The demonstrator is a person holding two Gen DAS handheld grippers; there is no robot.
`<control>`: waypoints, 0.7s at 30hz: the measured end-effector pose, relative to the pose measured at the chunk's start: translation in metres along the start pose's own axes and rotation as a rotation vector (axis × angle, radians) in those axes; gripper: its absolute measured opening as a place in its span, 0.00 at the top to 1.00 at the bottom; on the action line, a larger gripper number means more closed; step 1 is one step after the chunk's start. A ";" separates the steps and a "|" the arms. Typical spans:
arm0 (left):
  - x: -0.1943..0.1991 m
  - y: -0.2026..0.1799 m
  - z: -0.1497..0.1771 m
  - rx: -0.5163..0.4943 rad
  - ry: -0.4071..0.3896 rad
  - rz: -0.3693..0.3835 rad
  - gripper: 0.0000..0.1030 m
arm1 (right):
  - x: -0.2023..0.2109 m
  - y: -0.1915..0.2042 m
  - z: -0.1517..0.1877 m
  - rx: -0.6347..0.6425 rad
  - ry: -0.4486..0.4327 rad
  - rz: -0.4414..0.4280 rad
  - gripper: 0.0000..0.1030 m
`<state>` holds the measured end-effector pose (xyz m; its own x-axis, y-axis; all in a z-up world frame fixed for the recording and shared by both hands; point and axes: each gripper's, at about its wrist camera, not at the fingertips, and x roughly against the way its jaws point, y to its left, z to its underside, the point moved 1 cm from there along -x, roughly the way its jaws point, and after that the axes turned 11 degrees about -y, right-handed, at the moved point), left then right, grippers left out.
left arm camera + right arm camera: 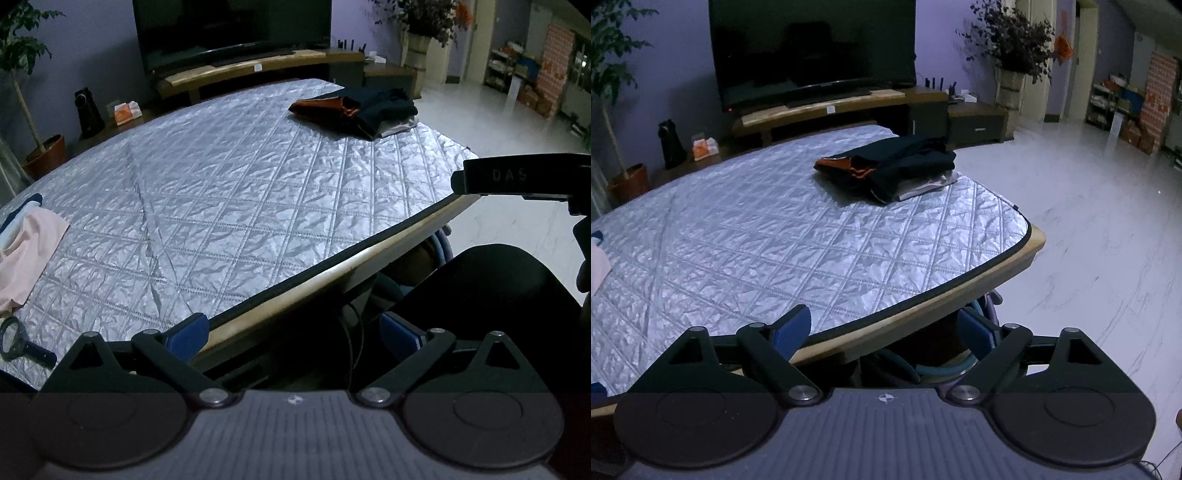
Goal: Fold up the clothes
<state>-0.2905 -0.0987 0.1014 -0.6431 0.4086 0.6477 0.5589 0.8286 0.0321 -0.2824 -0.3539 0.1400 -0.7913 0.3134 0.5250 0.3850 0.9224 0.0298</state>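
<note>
A stack of folded dark clothes with an orange piece (354, 110) lies at the far right corner of the silver quilted table (229, 206); it also shows in the right wrist view (890, 166). A pale pink garment (26, 251) lies at the table's left edge, barely visible in the right wrist view (598, 266). My left gripper (291, 338) is open and empty at the table's near edge. My right gripper (886, 332) is open and empty, also at the near edge (923, 306). The right gripper's body (524, 177) shows at the right of the left wrist view.
A magnifying glass (22, 343) lies on the table at the near left. A TV (812, 48) on a low wooden stand (849, 107), potted plants (22, 74) and a white tiled floor (1089, 221) surround the table. Chairs sit under the table edge (923, 365).
</note>
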 end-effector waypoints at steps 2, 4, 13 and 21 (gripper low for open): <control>-0.001 -0.001 0.001 -0.001 0.003 -0.001 0.05 | 0.001 0.002 0.001 0.006 -0.005 -0.001 0.12; -0.001 -0.001 0.001 -0.003 0.005 0.000 0.05 | 0.002 0.004 0.001 0.014 -0.011 -0.002 0.12; -0.001 -0.001 0.001 -0.010 0.009 0.002 0.05 | 0.004 0.009 0.001 0.028 -0.023 -0.006 0.12; -0.003 -0.002 0.001 -0.003 0.015 -0.004 0.05 | 0.005 0.011 0.001 0.040 -0.030 -0.008 0.12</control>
<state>-0.2898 -0.1010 0.0983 -0.6372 0.3998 0.6588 0.5582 0.8289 0.0369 -0.2830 -0.3413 0.1420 -0.8083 0.3124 0.4991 0.3600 0.9330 -0.0010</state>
